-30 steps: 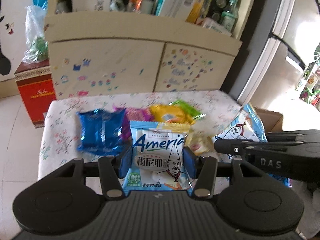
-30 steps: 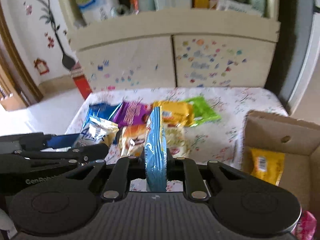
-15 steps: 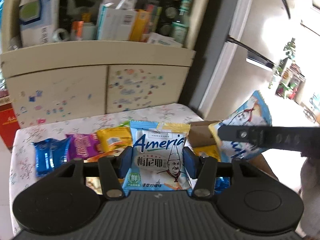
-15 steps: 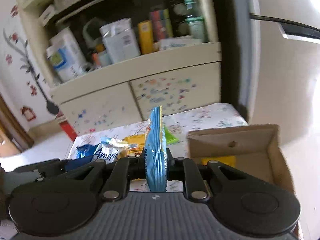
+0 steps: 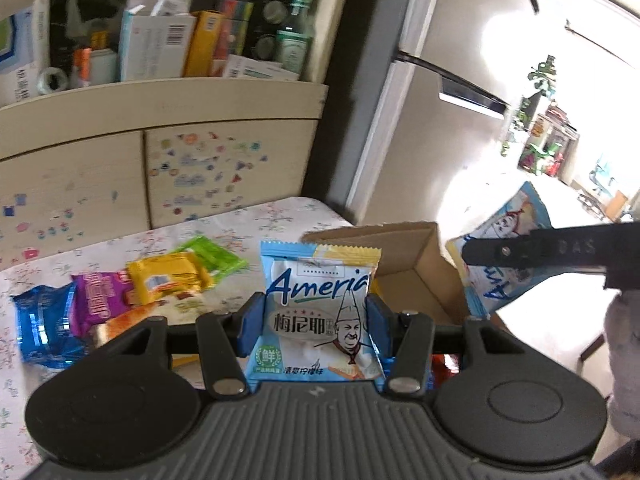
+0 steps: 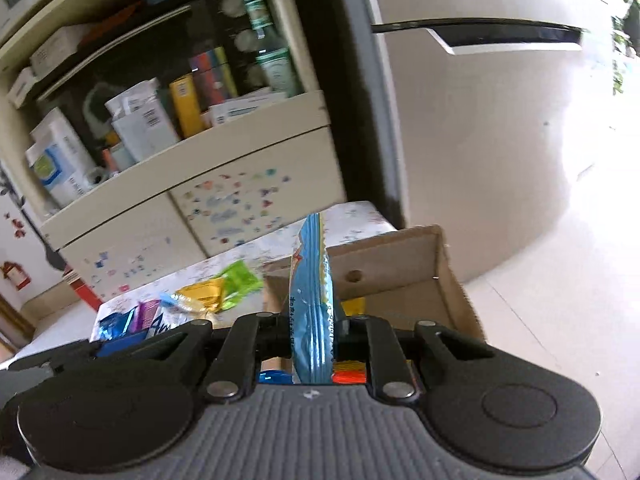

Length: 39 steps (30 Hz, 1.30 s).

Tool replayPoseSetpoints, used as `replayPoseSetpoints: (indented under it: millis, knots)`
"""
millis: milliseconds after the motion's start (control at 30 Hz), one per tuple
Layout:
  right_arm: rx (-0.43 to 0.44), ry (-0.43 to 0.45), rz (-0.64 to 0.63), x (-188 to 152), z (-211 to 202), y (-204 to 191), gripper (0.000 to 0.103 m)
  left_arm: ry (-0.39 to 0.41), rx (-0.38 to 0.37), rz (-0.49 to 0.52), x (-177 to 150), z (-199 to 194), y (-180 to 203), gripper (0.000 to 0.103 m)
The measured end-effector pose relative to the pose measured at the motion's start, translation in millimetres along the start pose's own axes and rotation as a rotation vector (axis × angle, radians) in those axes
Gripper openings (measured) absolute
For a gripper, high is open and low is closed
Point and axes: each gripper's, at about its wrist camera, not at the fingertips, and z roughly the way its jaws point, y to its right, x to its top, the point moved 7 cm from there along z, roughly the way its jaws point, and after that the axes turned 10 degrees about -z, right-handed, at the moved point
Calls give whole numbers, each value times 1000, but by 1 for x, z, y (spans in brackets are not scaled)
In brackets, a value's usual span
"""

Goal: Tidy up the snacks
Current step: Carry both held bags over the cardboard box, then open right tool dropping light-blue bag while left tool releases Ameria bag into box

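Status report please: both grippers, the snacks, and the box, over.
Left gripper shut on Ameria packet. Right gripper shut on blue packet. Cardboard box ahead, open, nothing blocking.

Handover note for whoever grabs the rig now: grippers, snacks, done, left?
Left gripper: jaws shut on the Ameria packet, face toward the camera.
Right gripper: jaws shut on a light blue packet, edge-on.
Both are held near the cardboard box beside the table; a yellow packet already lies inside.
Left: drop both in, then the blue, purple, yellow and green packets on the table.
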Motion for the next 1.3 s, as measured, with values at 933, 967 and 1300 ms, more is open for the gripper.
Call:
replayPoseSetpoints:
  millis: [933,967,1300]
  knots:
    - [-14,2,121,-3,1,21,55,-26,-162,39,-16,-7,44,96]
    - [-7,-1,119,-4,2,19,56,-22,-147,24,-12,-9,38,96]
    - [86,-14,30,-6,6,-21,65,18,50,-105,13,-38,-40,99]
